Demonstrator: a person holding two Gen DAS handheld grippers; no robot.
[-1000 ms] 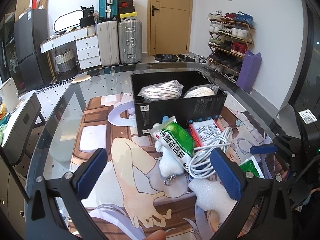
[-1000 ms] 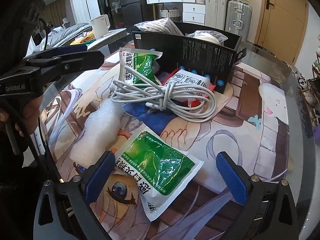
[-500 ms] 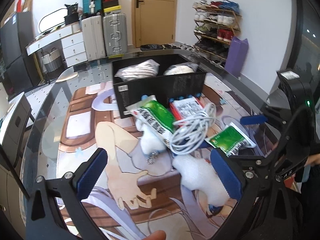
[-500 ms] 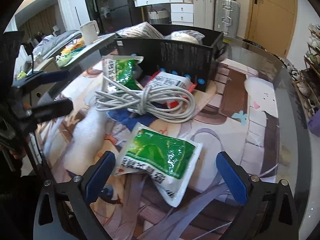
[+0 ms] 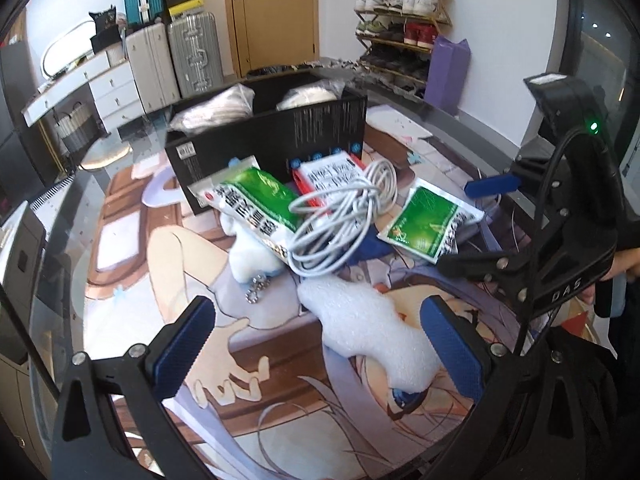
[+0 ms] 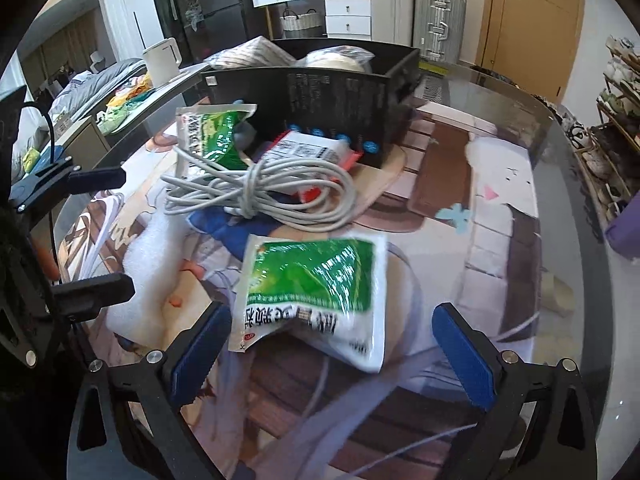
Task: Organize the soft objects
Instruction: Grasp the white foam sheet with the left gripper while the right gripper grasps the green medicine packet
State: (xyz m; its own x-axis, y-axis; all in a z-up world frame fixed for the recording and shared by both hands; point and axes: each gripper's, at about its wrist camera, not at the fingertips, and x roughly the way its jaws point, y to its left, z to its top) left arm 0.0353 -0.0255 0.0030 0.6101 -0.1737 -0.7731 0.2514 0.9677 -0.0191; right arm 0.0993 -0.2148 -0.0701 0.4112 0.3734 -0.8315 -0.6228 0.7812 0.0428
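Both grippers are held wide open and empty. One green packet (image 6: 310, 294) is seen just ahead of the right gripper (image 6: 334, 350), between its jaws, its long axis running away from them; the left gripper (image 5: 320, 350) is judged farther from it, near the white foam piece (image 5: 368, 330).

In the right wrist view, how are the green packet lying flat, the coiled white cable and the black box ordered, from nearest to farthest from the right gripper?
From the right gripper:
1. Green packet, lying between the open fingers, directly ahead.
2. Coiled white cable, beyond it, slightly left, on the pile.
3. Black box, behind the pile, at the back.
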